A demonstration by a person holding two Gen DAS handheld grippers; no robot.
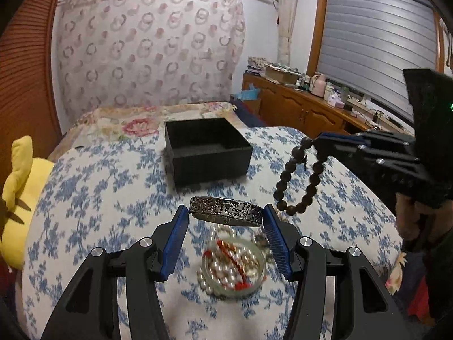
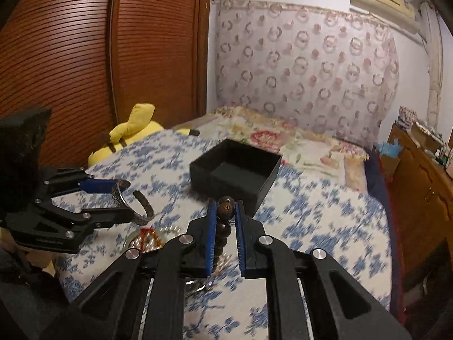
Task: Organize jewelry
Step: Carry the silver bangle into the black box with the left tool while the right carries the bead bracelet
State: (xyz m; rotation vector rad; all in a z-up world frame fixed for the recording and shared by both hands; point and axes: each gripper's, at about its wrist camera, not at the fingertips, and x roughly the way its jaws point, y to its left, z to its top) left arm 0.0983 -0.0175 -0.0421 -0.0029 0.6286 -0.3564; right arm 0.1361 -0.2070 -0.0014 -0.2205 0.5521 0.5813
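Left gripper (image 1: 226,216) clamping silver cuff (image 1: 226,211) above bed (image 1: 85,198); right gripper (image 2: 226,212) pinching dangling bead bracelet (image 1: 297,181). Box (image 1: 206,147) ahead seemingly empty; pearls in dish (image 1: 233,266) unsorted. Barely begun, by appearances.

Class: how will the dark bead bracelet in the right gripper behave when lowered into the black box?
Probably floppy: the bead bracelet hangs as a drooping loop from the right gripper. Its round beads likely collapse into a pile and may roll slightly inside the black box.

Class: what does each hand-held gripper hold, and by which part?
Left hand-held gripper: silver cuff bangle, across its band. Right hand-held gripper: dark bead bracelet, by its top beads.
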